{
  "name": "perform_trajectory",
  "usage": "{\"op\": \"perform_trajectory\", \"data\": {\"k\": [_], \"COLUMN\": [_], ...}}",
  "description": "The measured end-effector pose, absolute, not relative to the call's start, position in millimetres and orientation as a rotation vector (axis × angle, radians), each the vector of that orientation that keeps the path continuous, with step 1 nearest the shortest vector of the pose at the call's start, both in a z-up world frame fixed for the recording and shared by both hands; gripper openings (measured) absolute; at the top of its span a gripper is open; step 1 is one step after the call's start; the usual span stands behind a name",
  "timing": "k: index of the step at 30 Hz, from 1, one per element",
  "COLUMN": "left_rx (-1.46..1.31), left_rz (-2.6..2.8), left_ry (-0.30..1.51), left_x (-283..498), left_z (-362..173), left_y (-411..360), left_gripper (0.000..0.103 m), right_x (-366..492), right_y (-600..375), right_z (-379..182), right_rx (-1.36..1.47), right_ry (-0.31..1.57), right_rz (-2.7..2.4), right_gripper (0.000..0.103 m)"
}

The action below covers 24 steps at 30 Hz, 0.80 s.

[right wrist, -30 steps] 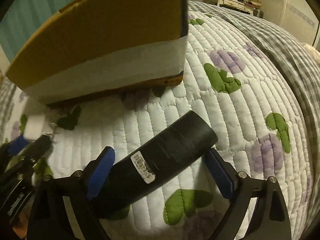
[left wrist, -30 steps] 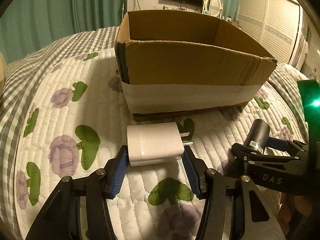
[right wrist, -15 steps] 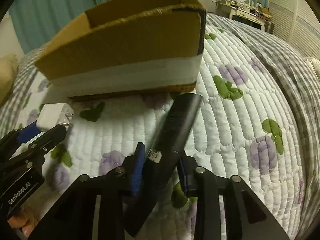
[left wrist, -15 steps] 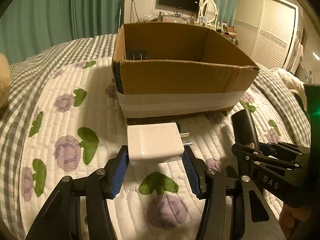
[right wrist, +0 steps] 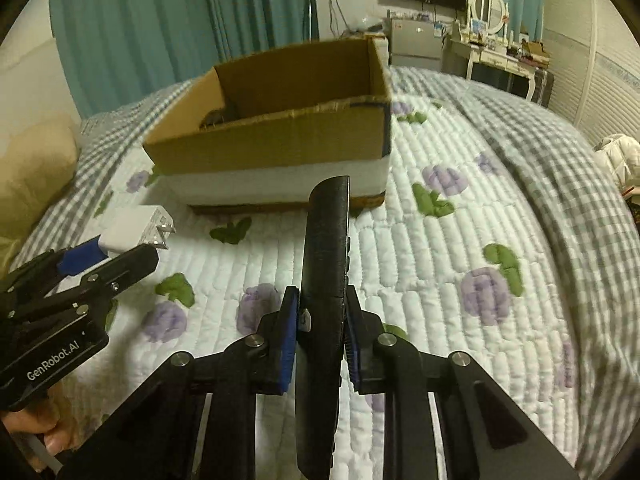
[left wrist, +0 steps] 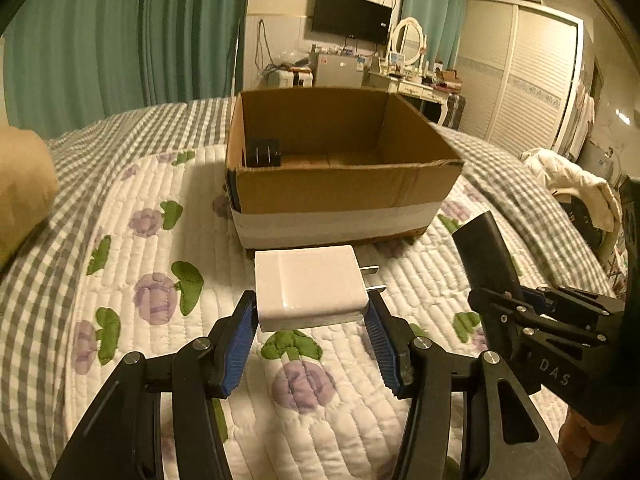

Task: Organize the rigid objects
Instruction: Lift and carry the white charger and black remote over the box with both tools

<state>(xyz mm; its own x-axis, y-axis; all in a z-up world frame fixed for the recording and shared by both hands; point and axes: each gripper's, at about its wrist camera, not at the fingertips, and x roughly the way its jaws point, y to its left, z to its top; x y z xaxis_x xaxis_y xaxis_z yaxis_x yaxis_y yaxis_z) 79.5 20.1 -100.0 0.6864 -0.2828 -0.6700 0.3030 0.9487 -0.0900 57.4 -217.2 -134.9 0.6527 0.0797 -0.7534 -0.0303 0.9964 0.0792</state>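
Observation:
My left gripper [left wrist: 310, 316] is shut on a white wall charger [left wrist: 310, 286], prongs pointing right, held above the quilt in front of an open cardboard box [left wrist: 340, 196]. My right gripper [right wrist: 322, 320] is shut on a long black bar-shaped object [right wrist: 326, 248] that points up and forward toward the box [right wrist: 280, 148]. The black object also shows in the left wrist view [left wrist: 486, 254], and the charger in the right wrist view [right wrist: 136, 230]. A small black item [left wrist: 264, 152] stands inside the box at its left wall.
The box sits on a white floral quilt [left wrist: 160, 280] over a checked blanket [right wrist: 560, 152]. A tan pillow [left wrist: 20, 184] lies at the left. A dresser with a mirror [left wrist: 408, 68] and a wardrobe [left wrist: 528, 80] stand behind the bed.
Both grippers have risen from the quilt with their objects. The right gripper closed on the black object and turned it upright; the box interior has come into view.

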Motion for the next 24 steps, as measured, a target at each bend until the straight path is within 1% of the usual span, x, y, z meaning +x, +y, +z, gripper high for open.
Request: {"op": "perform_trajectory", "data": {"k": [13, 16, 24], "left_rx": [0.015, 0.029, 0.009], "left_rz": [-0.338, -0.344, -0.352], "left_ry": [0.635, 0.618, 0.566], "left_x": [42.9, 40.0, 46.9], "left_z": [-46.6, -34.8, -10.5], "left_y": [17.9, 15.9, 14.6], "left_gripper": [0.055, 0.055, 0.055], "right_x": [14.8, 9.4, 14.0], "right_y": [-221.4, -224.1, -221.7], "right_z": [-63.9, -44.6, -15.3], "right_rx": [0.054, 0.073, 0.031], "right_ry": [0.686, 0.645, 0.576], "right_rz": [0.060, 0.076, 0.090], "right_gripper": [0.021, 0.021, 0.021]}}
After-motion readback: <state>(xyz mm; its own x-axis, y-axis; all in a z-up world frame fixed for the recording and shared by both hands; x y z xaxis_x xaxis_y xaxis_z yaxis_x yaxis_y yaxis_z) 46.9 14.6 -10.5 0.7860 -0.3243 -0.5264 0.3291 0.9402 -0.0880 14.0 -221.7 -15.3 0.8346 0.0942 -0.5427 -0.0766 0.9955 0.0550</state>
